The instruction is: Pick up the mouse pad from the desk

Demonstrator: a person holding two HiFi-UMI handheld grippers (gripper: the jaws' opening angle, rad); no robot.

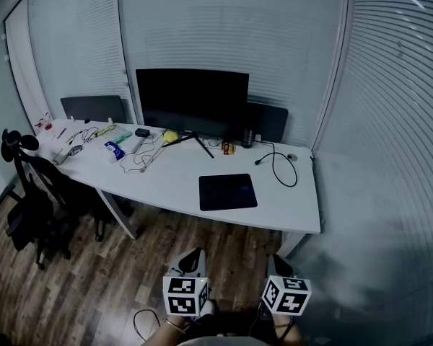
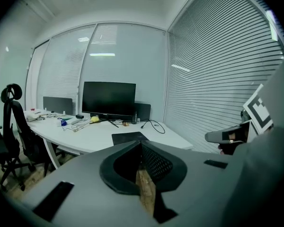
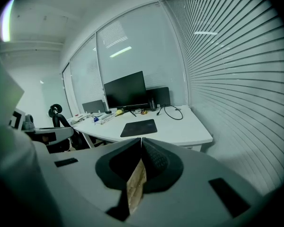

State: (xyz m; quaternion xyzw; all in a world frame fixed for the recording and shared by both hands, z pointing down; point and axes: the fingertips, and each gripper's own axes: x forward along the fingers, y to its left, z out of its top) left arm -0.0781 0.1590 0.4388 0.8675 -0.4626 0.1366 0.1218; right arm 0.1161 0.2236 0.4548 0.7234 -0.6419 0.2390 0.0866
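A black square mouse pad [image 1: 227, 192] lies flat near the front edge of the white desk [image 1: 296, 211], right of centre. It also shows as a dark patch on the desk in the left gripper view [image 2: 128, 137] and the right gripper view [image 3: 139, 127]. My left gripper [image 1: 195, 256] and right gripper [image 1: 276, 262] hang low in the head view, over the wooden floor and well short of the desk. Both are shut with nothing between the jaws, as seen at the left gripper [image 2: 141, 143] and right gripper [image 3: 141, 139].
A dark monitor [image 1: 193, 99] stands at the back of the desk. A black cable [image 1: 278, 166] loops to the pad's right, and wires and small items [image 1: 115, 146] clutter the left half. A black office chair [image 1: 29, 193] stands at the desk's left. Window blinds [image 1: 397, 121] line the right.
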